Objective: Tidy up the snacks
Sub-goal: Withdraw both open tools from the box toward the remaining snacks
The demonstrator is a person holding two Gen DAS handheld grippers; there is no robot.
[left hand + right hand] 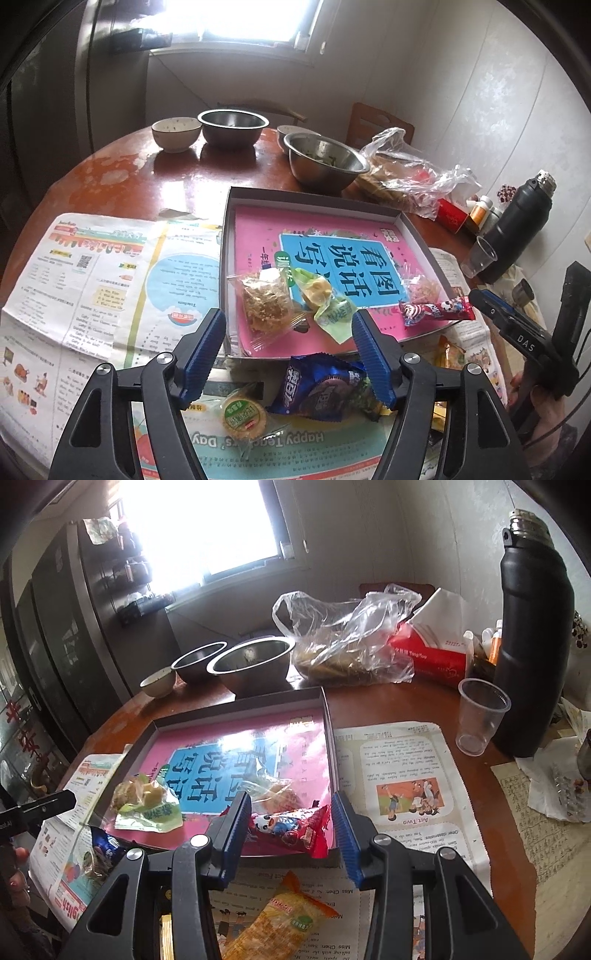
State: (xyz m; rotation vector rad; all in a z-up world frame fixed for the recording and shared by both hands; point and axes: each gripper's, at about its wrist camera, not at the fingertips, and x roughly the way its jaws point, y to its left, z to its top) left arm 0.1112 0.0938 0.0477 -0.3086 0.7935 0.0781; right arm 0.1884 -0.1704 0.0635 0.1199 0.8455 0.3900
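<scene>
We see the red panda-print snack [291, 830] lying at the near right corner of the shallow box [236, 703], just ahead of our right gripper [291, 834], whose jaws stand apart on either side without pressing it. The blue cookie packet [317, 387] lies on the newspaper [92, 266] outside the box's near edge, between the spread, released jaws of our left gripper [288, 354]. The box sits on the counter [147, 173].
</scene>
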